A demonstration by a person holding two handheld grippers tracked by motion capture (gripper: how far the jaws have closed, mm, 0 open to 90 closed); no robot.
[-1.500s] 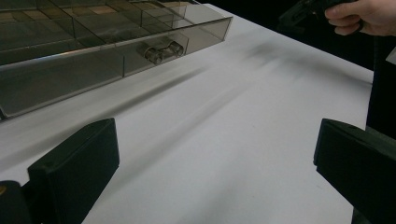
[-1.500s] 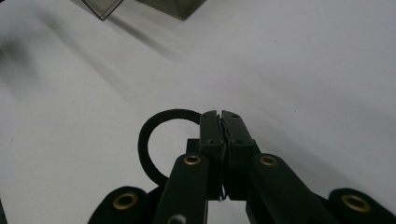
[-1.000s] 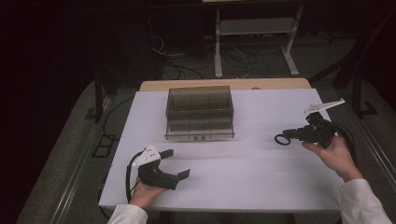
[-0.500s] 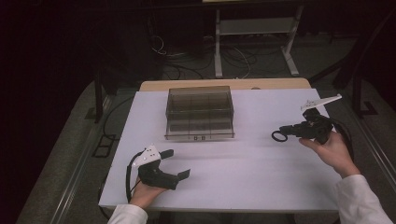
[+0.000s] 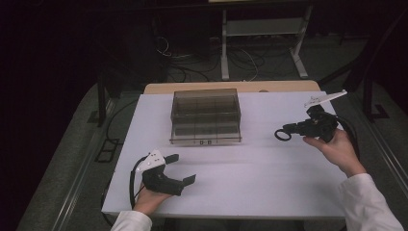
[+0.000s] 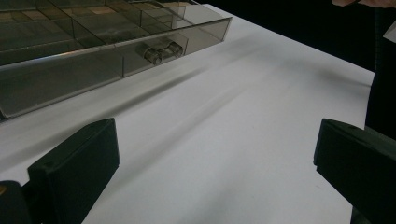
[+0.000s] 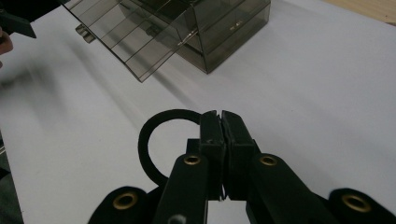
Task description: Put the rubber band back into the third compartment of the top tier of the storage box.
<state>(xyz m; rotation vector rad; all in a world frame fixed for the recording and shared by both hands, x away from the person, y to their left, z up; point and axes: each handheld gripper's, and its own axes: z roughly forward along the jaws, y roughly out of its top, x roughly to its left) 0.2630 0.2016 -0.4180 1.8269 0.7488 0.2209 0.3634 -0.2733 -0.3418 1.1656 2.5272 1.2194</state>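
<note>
A black ring (image 7: 152,140) is pinched in the closed right gripper (image 5: 288,131), right of the clear box (image 5: 206,115). The left gripper (image 5: 185,168) is held open before the box.

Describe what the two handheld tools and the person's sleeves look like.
Both tools are black with two blocky jaws. The left tool carries a white plate on top and a black cable loop; the right tool has a pale three-cornered plate and black cable. Brass rivets mark its jaw arms. Sleeves are white.
</note>
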